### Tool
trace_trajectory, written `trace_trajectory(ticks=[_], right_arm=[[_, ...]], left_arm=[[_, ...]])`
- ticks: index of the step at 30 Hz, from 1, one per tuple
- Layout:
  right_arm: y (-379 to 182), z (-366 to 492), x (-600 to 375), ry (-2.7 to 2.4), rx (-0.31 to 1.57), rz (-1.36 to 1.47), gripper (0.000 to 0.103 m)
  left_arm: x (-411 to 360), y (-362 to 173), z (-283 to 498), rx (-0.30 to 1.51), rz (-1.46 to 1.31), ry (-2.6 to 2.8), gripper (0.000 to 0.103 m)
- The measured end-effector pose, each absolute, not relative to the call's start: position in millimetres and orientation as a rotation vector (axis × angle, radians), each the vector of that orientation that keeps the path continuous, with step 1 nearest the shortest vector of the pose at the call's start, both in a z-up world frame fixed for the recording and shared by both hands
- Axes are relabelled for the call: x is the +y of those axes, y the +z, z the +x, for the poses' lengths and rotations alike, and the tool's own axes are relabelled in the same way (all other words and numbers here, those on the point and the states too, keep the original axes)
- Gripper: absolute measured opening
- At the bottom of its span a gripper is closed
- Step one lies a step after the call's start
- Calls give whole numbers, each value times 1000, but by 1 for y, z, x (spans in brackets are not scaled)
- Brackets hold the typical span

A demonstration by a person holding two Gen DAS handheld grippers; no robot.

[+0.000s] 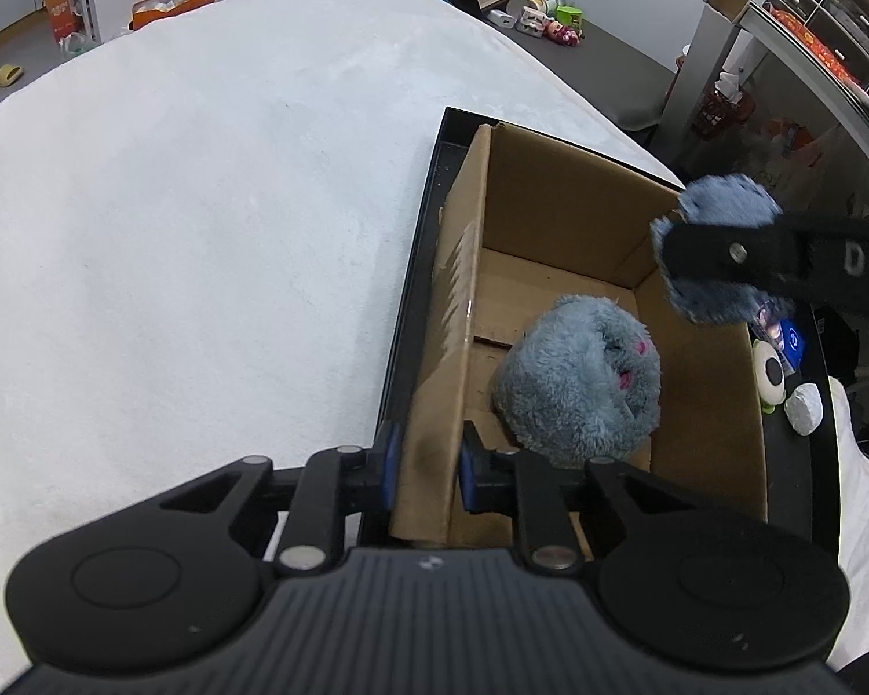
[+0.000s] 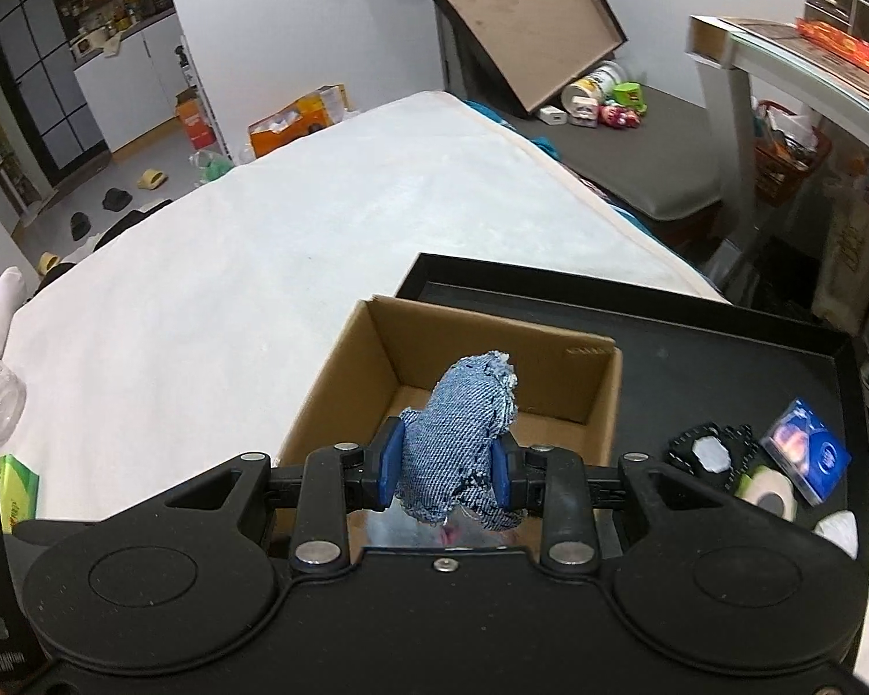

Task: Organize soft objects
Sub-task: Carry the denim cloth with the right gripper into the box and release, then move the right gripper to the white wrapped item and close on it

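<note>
An open cardboard box (image 1: 550,220) stands in a black tray (image 1: 417,266) on a white bed. A fluffy grey-blue plush toy (image 1: 579,388) lies inside the box. My left gripper (image 1: 428,469) is shut on the box's near left wall (image 1: 440,405). My right gripper (image 2: 449,472) is shut on a blue denim soft piece (image 2: 463,434) and holds it above the box (image 2: 492,359). In the left wrist view the right gripper (image 1: 724,255) hangs with the denim piece (image 1: 724,214) over the box's far right corner.
The black tray (image 2: 724,347) also holds a blue packet (image 2: 808,457), a black-and-white patch (image 2: 707,452), a round eye-like toy (image 2: 770,498) and a white lump (image 1: 805,408). The white bed cover (image 1: 203,202) spreads to the left. A green box (image 2: 14,492) lies at the left edge.
</note>
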State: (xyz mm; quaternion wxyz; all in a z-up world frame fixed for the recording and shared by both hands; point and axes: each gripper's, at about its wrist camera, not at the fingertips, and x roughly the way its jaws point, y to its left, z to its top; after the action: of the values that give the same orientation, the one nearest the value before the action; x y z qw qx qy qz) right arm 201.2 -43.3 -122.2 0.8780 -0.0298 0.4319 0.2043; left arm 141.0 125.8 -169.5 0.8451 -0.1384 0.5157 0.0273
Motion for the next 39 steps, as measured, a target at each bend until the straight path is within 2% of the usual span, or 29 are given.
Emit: trace_trajectory(ticks=[5, 8, 10, 11, 15, 22, 27, 32, 39], right_arm=[[-122, 207, -35, 444, 895, -64, 31], [-120, 209, -32, 465, 880, -47, 37], [-120, 209, -32, 467, 874, -39, 65], [-119, 208, -32, 460, 864, -37, 68], [-119, 207, -40, 456, 869, -23, 72], [-117, 197, -64, 406, 867, -18, 92], [-122, 191, -89, 357, 884, -1, 94], [-129, 185, -117, 301, 896, 13, 95], [-136, 178, -152, 238, 901, 32, 95]], left_arm=[[128, -172, 143, 1097, -303, 56, 19], [127, -173, 145, 1103, -300, 57, 19], [127, -173, 146, 1107, -299, 59, 19], [127, -173, 146, 1108, -297, 59, 20], [125, -173, 149, 1113, -292, 68, 20], [114, -166, 149, 1089, -257, 87, 23], [108, -164, 150, 1107, -234, 105, 26], [100, -164, 152, 1138, -211, 135, 43], [90, -158, 151, 1134, -198, 137, 45]])
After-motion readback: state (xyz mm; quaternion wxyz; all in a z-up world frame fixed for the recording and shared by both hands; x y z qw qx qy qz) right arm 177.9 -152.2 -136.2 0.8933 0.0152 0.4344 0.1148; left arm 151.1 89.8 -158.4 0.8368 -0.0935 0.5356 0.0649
